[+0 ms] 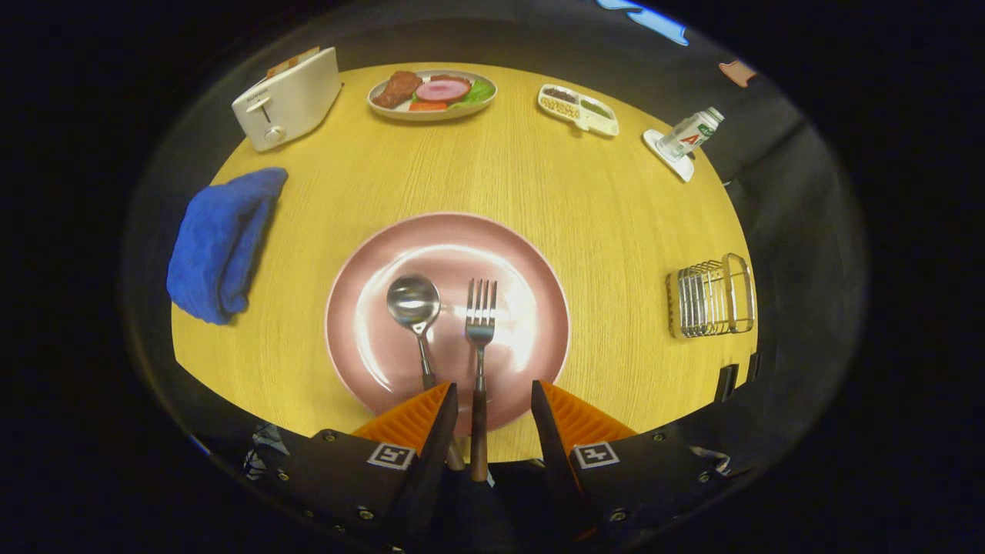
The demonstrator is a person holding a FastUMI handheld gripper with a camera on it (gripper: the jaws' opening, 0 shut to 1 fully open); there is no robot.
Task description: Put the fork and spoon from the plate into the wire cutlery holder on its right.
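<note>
Gripper view: the hand-held gripper point(492, 396) hangs over the near rim of a pink plate point(531, 261) with its fingers spread wide and nothing between them pressed. The fork point(479, 331) lies on the plate, tines pointing away; its wooden handle runs back over the rim into the gap between the fingers, nearer the left one. The spoon point(414, 302) lies just left of the fork, bowl up, its handle slipping under the left finger. The wire cutlery holder point(712, 296) stands on the table point(492, 169) well to the right of the plate, near the table's edge. Further off are a blue cloth point(219, 242), a white toaster point(286, 98), a plate of food point(431, 92), a divided dish point(579, 109) and a small bottle point(690, 132).

The step in hand looks like the first pickup, with the fork lined up as the target. Next would be lowering and closing on the fork's handle alone, keeping the left finger clear of the spoon's handle, then carrying it right to the holder.
</note>
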